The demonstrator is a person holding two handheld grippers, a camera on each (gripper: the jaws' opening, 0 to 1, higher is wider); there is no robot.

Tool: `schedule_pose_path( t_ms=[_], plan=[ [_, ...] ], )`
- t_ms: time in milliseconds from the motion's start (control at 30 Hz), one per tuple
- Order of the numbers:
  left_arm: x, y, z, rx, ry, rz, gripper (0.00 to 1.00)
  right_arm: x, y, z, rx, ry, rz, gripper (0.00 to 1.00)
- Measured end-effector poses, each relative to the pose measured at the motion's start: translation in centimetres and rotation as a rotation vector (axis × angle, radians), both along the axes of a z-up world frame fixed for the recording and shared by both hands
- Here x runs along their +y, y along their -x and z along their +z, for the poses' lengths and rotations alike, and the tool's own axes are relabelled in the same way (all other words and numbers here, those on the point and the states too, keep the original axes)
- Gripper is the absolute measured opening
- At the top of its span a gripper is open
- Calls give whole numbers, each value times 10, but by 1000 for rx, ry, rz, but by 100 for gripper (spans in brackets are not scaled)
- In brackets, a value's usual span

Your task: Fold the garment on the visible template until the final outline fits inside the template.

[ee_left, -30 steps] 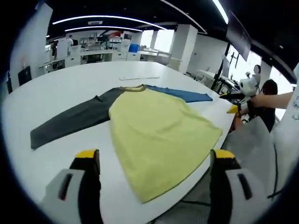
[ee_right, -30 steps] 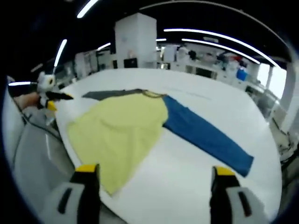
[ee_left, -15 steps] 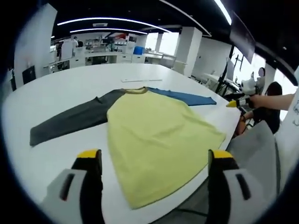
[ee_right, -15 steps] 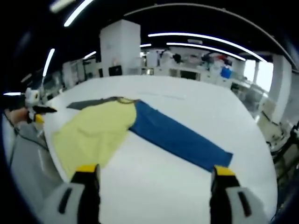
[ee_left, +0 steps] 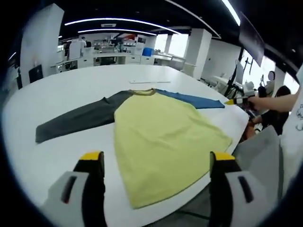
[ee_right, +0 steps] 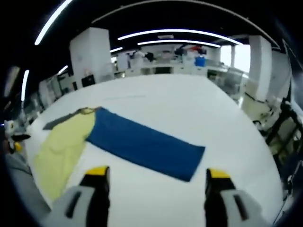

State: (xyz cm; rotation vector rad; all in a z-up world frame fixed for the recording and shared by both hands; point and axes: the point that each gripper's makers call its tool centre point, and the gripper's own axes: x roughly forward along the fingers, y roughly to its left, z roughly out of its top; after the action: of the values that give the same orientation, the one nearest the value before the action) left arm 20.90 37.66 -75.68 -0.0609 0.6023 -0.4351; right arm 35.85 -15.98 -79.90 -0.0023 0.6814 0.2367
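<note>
Garment: yellow long-sleeved shirt (ee_left: 163,135) with grey and blue sleeves, flat on white table (ee_left: 71,85).
Left tool (ee_left: 154,163): released, near hem.
Right tool (ee_right: 154,177): released, near blue cuff.

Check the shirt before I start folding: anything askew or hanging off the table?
Yes. The yellow-bodied shirt lies flat but skewed on the white table: its hem corner reaches the near table edge. The grey sleeve and blue sleeve are spread flat. No damage stands out. Both grippers are open.
</note>
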Motion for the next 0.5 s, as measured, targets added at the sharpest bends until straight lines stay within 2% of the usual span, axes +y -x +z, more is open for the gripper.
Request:
schedule_pose_path(
  t_ms=[67,133,233,333,367,500],
  plan=[
    [-1,1,1,5,-1,7,89,-10,-7,-7,21,-14,-33,74],
    [-2,2,0,11,3,12,88,-9,-9,-12,24,-34,-60,67],
    [-4,3,-1,18,6,23,87,-23,-20,-18,57,-46,-101,53],
    [-7,3,-1,15,-8,30,86,-30,-29,-27,70,-48,-119,43],
    [-8,2,0,16,-8,33,85,-29,-24,-33,89,-34,-134,42],
    [-9,1,1,11,1,41,84,-33,-26,-41,121,5,-136,34]
  ],
)
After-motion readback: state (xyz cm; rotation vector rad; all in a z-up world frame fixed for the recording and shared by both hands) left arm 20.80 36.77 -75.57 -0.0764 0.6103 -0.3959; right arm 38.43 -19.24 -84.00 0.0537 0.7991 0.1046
